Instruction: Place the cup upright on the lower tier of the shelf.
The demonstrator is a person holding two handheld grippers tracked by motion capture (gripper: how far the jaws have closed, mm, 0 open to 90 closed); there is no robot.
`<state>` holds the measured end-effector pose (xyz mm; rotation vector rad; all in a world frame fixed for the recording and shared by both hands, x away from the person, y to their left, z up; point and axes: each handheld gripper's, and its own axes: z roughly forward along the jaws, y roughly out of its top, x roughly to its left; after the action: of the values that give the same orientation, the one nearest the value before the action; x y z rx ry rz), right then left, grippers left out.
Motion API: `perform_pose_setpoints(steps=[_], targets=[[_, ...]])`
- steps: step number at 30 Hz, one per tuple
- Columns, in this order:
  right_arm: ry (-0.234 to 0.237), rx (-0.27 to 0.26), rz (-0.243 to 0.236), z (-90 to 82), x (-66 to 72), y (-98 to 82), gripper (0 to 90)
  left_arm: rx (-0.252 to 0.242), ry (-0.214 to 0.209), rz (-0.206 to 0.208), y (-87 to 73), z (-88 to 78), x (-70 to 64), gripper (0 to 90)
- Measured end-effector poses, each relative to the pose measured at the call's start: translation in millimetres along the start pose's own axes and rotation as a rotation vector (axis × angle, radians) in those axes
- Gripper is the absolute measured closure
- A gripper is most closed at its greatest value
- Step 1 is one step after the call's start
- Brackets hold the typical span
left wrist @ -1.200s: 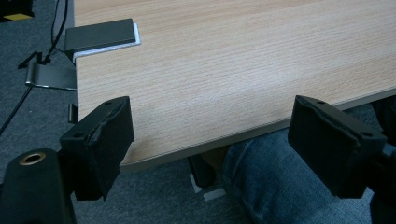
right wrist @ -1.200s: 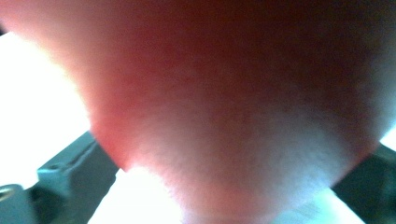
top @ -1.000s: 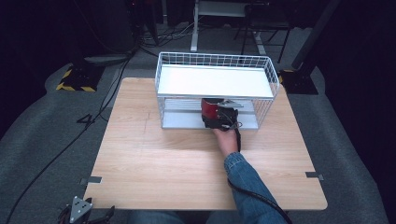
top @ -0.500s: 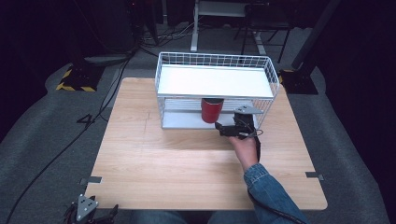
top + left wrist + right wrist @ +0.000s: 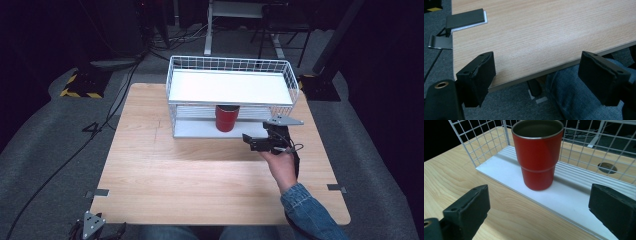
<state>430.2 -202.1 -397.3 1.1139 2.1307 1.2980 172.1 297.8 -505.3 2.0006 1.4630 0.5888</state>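
Note:
A red metal cup stands upright on the lower shelf of a white wire rack at the far side of the wooden table. My right gripper is held just right of the cup and in front of the rack. It is open, its jaws are wide apart, and it stands clear of the cup. My left gripper is open with nothing in it, off the table's near left corner and below its edge.
The rack's top shelf is a bare white board with a wire rim. A metal clamp grips the table's edge by the left gripper. A denim-clad leg lies under the table. Cables run over the grey floor at left.
My right gripper opened off the red cup and drew back to the right and toward the person. The cup stays standing on the lower shelf. The left gripper barely moved.

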Motion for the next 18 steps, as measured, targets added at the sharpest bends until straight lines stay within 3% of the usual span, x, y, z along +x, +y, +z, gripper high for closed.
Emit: perform_pose_setpoints(steps=[7, 11, 13, 18], targets=[[0.013, 0.003, -0.001, -26.1, -4.3, -1.3, 3.8, -0.035, -0.025, 0.011, 1.9, 1.5, -0.6, 15.1], [0.011, 0.007, -0.025, -40.9, -6.8, -3.9, 6.1, -0.038, -0.037, 0.028, 6.4, 5.2, -2.9, 15.1], [0.013, 0.007, -0.013, -51.9, -9.4, -8.4, 6.5, -0.037, -0.040, 0.038, 9.1, 7.4, -3.9, 15.1], [0.016, 0.027, -0.012, -64.2, -13.1, -15.3, 6.9, -0.084, -0.070, 0.061, 16.8, 9.8, -8.5, 15.2]])
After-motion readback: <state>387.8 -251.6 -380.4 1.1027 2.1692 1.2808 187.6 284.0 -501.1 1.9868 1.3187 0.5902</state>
